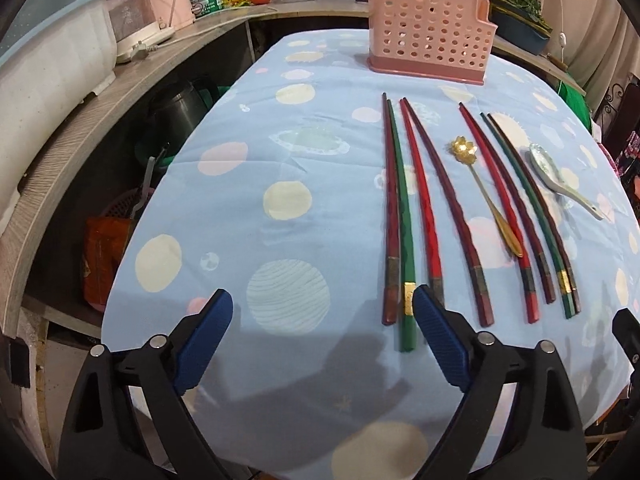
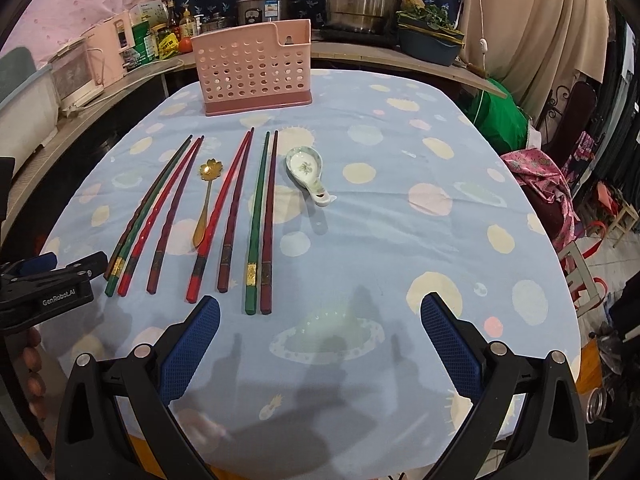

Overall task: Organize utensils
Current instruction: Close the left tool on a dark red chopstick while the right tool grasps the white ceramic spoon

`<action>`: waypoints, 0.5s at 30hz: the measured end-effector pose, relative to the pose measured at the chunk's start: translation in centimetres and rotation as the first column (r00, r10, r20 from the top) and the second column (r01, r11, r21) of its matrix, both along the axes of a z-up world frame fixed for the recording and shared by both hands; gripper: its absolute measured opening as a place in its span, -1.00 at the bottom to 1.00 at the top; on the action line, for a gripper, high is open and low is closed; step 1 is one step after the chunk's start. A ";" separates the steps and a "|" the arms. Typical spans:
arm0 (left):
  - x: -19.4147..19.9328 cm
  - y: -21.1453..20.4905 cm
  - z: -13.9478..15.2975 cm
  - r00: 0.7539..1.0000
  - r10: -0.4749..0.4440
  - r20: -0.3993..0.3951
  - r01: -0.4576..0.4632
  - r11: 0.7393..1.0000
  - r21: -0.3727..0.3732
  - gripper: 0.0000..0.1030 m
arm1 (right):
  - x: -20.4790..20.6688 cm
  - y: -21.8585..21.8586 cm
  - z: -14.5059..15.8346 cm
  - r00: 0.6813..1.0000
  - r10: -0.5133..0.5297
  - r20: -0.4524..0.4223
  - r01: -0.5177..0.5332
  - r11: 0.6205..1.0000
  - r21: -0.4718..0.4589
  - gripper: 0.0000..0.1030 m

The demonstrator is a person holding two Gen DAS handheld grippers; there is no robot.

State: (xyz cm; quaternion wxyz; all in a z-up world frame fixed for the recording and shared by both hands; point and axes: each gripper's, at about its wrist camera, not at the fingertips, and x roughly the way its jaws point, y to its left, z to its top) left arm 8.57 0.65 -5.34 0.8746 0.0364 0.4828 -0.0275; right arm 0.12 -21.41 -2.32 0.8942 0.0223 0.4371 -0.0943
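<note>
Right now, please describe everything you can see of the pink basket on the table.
The pink basket looks like plastic. Its pale pink walls are pierced with rows of round holes, and it sits in a darker pink base tray. One end of the top rim rises in a step, with a small hanging hole visible there in the right wrist view. It stands upright at the far end of the table, beyond the chopsticks and spoons. It looks empty, though its inside is mostly hidden. Nothing but the tablecloth touches it.

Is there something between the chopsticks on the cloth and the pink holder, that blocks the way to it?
Nothing visible does. The chopsticks lie flat with their tips toward the pink holder, and only bare tablecloth shows between. The gold spoon and the ceramic spoon lie among and beside them, not ahead.
</note>
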 end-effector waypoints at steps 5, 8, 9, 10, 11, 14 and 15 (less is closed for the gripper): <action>1.1 0.3 -0.8 1.000 0.002 -0.023 -0.002 1.000 -0.012 0.62 | 0.9 0.1 -0.6 1.000 0.003 -0.017 -0.003 1.000 0.004 0.87; 1.3 0.3 -1.0 1.000 -0.009 -0.030 0.008 1.000 -0.025 0.56 | 1.4 0.2 -0.7 1.000 0.009 -0.022 -0.008 1.000 0.004 0.87; 1.3 0.3 -1.1 0.999 -0.015 -0.034 0.014 0.999 -0.032 0.47 | 1.5 0.2 -0.8 1.000 0.010 -0.024 -0.010 1.000 0.005 0.87; 1.4 0.2 -1.3 0.999 -0.019 -0.045 0.017 0.999 -0.031 0.38 | 1.6 0.3 -0.8 1.000 0.013 -0.025 -0.012 1.000 0.007 0.87; 1.3 0.2 -1.3 0.999 -0.020 -0.040 0.019 0.999 -0.034 0.38 | 1.7 0.3 -0.8 1.000 0.014 -0.026 -0.014 1.000 0.008 0.87; 1.4 0.3 -1.3 0.999 -0.025 -0.039 0.024 0.999 -0.040 0.29 | 1.9 0.2 -0.6 1.000 0.019 -0.019 -0.019 1.000 0.010 0.87; 1.4 0.4 -1.3 0.999 -0.026 -0.037 0.025 0.999 -0.042 0.21 | 2.0 0.2 -0.4 1.000 0.022 -0.015 -0.022 1.000 0.011 0.87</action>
